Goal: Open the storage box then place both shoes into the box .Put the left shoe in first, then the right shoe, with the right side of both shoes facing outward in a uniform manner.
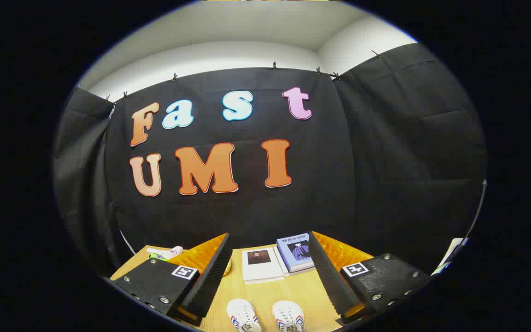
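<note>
Two white shoes with red and blue side stripes stand side by side on the wooden table (pixel 270 290), toes pointing away from me: one shoe (pixel 243 314) on the left, the other shoe (pixel 288 316) on the right. My gripper (pixel 268 279) hangs above them, open wide, with nothing between its fingers (pixel 210 276). Both shoes lie low between the two fingers, close to me.
At the table's far edge lie a white book (pixel 261 264) and a blue book (pixel 296 252), side by side. A small pale toy (pixel 168 252) lies at the far left corner. A small yellowish object (pixel 227 266) peeks out beside the left finger.
</note>
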`<control>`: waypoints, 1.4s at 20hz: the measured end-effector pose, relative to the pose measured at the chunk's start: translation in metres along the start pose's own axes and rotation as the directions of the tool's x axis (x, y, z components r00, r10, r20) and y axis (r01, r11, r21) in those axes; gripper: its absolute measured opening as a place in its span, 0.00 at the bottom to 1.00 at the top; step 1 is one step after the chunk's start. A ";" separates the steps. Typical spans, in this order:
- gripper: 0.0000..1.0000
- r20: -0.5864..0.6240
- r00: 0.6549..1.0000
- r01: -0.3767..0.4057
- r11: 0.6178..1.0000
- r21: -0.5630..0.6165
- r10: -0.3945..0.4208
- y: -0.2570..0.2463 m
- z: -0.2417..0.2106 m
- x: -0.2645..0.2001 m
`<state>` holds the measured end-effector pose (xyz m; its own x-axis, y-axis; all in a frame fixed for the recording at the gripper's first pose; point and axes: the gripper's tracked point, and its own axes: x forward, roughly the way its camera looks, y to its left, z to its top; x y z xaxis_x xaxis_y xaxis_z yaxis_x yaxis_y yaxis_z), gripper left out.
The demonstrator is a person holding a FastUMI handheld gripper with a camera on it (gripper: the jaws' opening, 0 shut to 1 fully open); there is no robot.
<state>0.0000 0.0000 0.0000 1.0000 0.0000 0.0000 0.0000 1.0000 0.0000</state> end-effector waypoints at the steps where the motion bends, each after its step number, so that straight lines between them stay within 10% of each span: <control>1: 0.98 -0.002 1.000 -0.001 1.000 -0.004 0.001 0.001 -0.001 0.000; 17: 0.98 0.022 1.000 0.022 0.997 -0.067 -0.020 0.000 0.009 0.000; 28: 0.98 -0.218 0.960 -0.140 0.976 0.164 0.174 0.040 -0.117 0.021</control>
<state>0.0208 0.0404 -0.1174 0.9603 0.1742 -0.2179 -0.1398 0.9765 0.1642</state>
